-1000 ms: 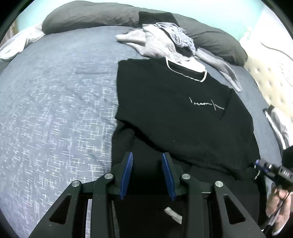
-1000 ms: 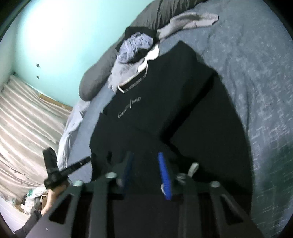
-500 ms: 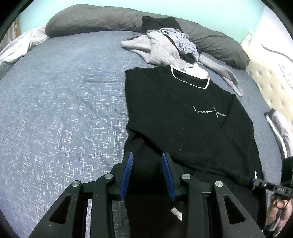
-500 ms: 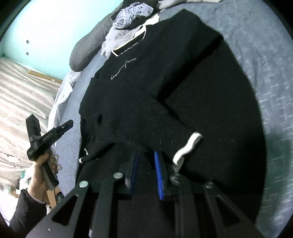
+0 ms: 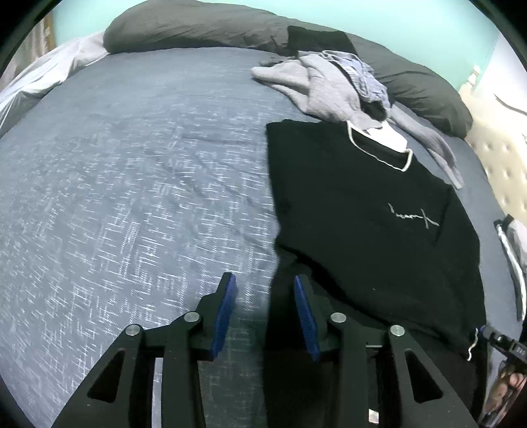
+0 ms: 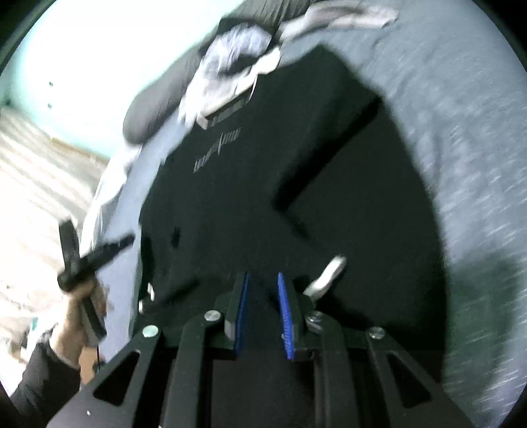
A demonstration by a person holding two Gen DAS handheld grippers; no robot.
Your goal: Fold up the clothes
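Observation:
A black sweater (image 5: 369,210) with white collar trim and a small white chest script lies on the blue-grey bed, its sleeves folded across the body. My left gripper (image 5: 263,286) is open and empty, over the sweater's left lower edge. In the blurred right wrist view the sweater (image 6: 270,171) fills the middle. My right gripper (image 6: 262,280) hovers over the lower part with the jaws a narrow gap apart, next to a white sleeve cuff (image 6: 326,276). I cannot tell whether it pinches black fabric.
A pile of grey clothes (image 5: 329,82) lies beyond the collar. Dark grey pillows (image 5: 204,26) line the head of the bed (image 5: 115,184). A tufted cream headboard (image 5: 500,158) is at the right. The other hand and its gripper handle (image 6: 82,263) show at the left.
My left gripper has shifted left off the sweater toward bare bedding. My right gripper has moved over the folded sleeve and its jaws have narrowed; the view is now motion-blurred.

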